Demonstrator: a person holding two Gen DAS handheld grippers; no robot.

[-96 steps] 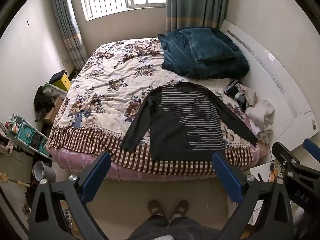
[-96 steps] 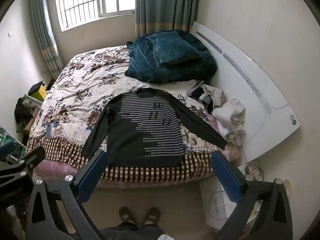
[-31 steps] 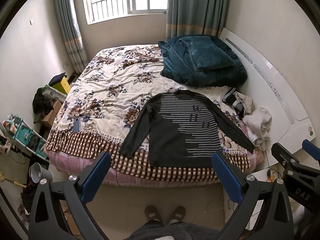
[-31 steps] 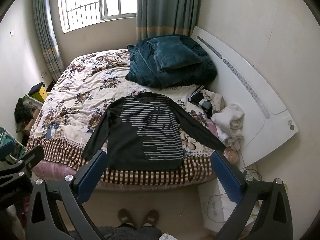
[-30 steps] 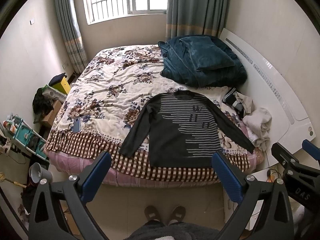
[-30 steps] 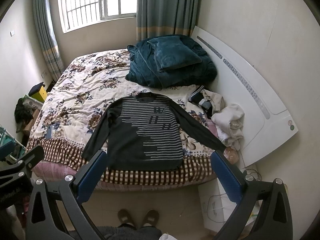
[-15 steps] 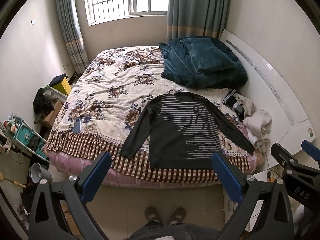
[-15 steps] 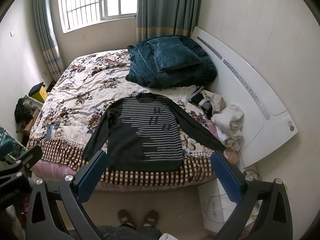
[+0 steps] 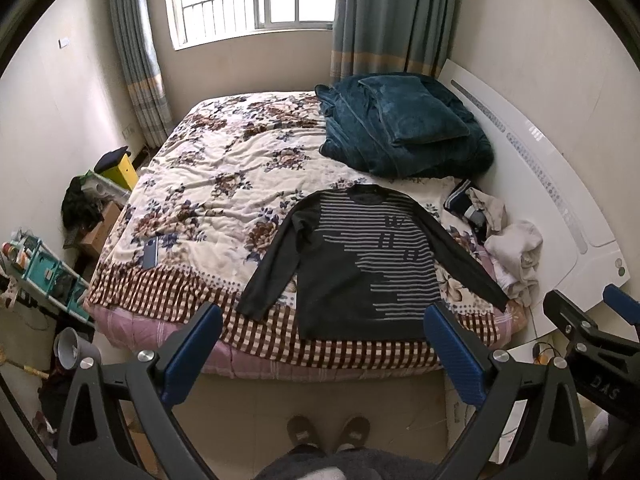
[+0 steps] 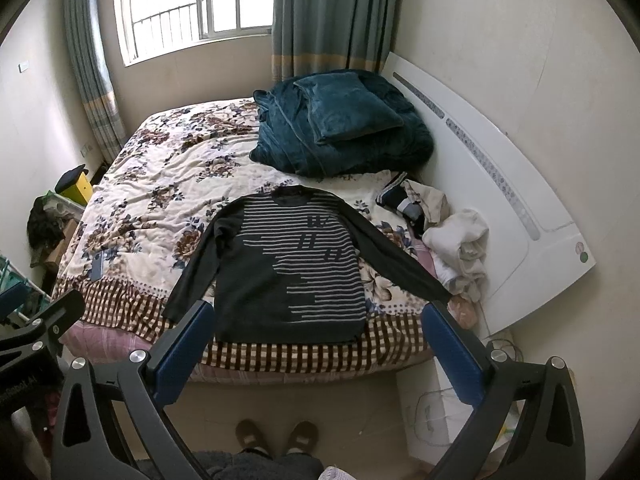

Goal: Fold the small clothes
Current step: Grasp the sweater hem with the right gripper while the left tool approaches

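A dark long-sleeved sweater [image 9: 360, 264] [image 10: 288, 272] with grey stripes lies flat and face up on the near part of the bed, both sleeves spread, its hem near the bed's front edge. My left gripper [image 9: 322, 354] hangs open well above the floor in front of the bed, holding nothing. My right gripper [image 10: 316, 350] is open too, beside it and equally far back from the sweater. Each view catches the other gripper at its side edge.
The bed has a floral cover [image 9: 224, 184] with a checked border. A teal blanket and pillow [image 9: 404, 136] are piled at the far right, and crumpled clothes [image 9: 512, 248] lie by the white headboard [image 9: 560, 208]. A phone [image 9: 150, 254] lies at the left. Shelves and clutter fill the left floor. A person's feet [image 9: 328, 432] stand below.
Both views have drawn back and up a little, so the bed and sweater sit slightly farther off. The sweater has not moved and both grippers stay open.
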